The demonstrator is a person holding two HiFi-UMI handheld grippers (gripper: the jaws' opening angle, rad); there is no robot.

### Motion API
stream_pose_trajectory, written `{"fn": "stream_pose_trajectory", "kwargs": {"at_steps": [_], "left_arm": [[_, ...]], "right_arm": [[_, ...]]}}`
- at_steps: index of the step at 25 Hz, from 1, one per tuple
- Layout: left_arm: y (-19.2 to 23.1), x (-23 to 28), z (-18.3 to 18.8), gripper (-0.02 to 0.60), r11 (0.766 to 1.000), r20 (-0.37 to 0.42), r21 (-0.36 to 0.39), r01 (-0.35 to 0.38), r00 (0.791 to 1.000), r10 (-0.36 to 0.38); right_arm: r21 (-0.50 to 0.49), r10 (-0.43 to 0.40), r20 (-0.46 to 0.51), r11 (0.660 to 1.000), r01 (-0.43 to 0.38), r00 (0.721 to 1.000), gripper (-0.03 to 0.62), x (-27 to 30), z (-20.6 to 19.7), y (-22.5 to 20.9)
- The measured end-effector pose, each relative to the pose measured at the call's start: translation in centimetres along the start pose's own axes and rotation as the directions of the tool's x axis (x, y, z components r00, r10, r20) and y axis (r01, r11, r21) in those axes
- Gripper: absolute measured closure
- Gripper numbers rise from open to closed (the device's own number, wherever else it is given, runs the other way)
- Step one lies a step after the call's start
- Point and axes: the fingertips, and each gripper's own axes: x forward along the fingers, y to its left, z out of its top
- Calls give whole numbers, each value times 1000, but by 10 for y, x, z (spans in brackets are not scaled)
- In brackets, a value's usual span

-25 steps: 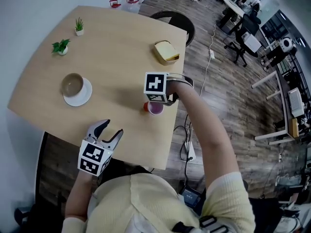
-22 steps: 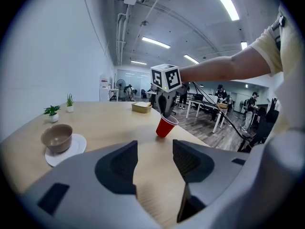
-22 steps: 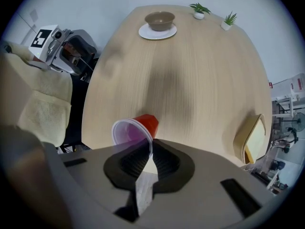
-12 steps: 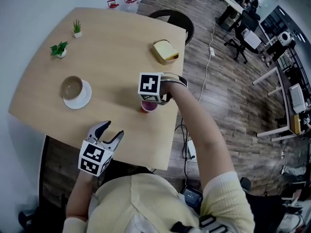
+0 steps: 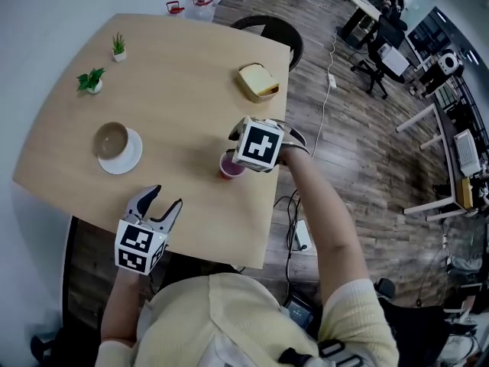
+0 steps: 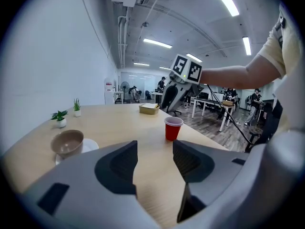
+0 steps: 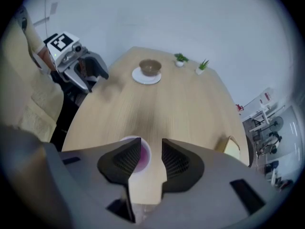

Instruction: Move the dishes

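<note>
The right gripper [image 7: 146, 160] hangs over the right side of the pale wooden table [image 5: 183, 90] with its dark ribbed jaws a narrow gap apart and holding nothing. Just below it stands the small red plastic cup [image 5: 231, 166], upright on the tabletop near the right edge. In the right gripper view its white rim and pinkish inside show partly behind the left jaw rather than between the two. The left gripper [image 6: 155, 159] sits at the near edge of the table, left of the cup and well apart from it. Its jaws are spread moderately wide and empty, with only bare wood seen between them. On the left of the table a brown ceramic bowl [image 5: 111, 136] rests on a round white saucer [image 5: 128, 157]. At the far right lies a shallow yellow rectangular dish [image 5: 257, 81], and two small potted green plants [image 5: 91, 79] stand at the far left – one beyond the other.
</note>
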Motion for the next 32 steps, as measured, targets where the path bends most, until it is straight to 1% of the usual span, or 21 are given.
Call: {"fn": "stream_pose_trajectory", "kwargs": {"at_steps": [1,3,6,8,10,13,15,16,19,25,27,30,32], "left_arm": [[4,-1,1,344,1000,1,9,-12,1000,12],[12,-3,4,342,999,3,29,-38,999,38],[22,-7,10,343,996,8,45,-71,997,71],[31,-8,12,342,995,11,40,-94,996,94],[40,-10,11,342,993,7,27,-119,993,118],[54,-10,10,342,988,-4,10,-157,988,157],[61,-11,10,342,983,-4,3,-185,983,185],[65,-13,10,342,980,-5,1,-198,980,198],[77,-16,12,342,973,-8,8,-231,973,231],[90,-19,16,342,959,-9,36,-280,960,280],[93,-20,16,342,956,-10,44,-291,957,291],[100,-18,14,342,951,-25,75,-300,953,303],[107,-15,11,342,948,-53,106,-300,950,307]], "right_arm": [[33,-30,65,999,28,997,447,-8,6,-3],[103,-107,174,991,90,979,447,-24,13,-7],[184,-230,273,966,184,934,447,-43,15,-10],[247,-288,337,946,211,897,448,-53,17,-7],[338,-329,409,921,193,851,448,-64,23,0],[472,-391,496,871,137,775,448,-78,29,12],[541,-428,526,835,99,735,448,-84,31,19],[569,-442,535,819,79,720,450,-85,32,23],[626,-471,545,779,37,693,453,-85,33,32],[719,-551,538,695,-6,638,465,-87,25,38],[741,-569,533,671,-20,626,465,-85,22,41],[759,-585,531,649,-38,613,473,-83,22,47],[755,-572,543,653,-58,615,476,-79,25,55]]}}
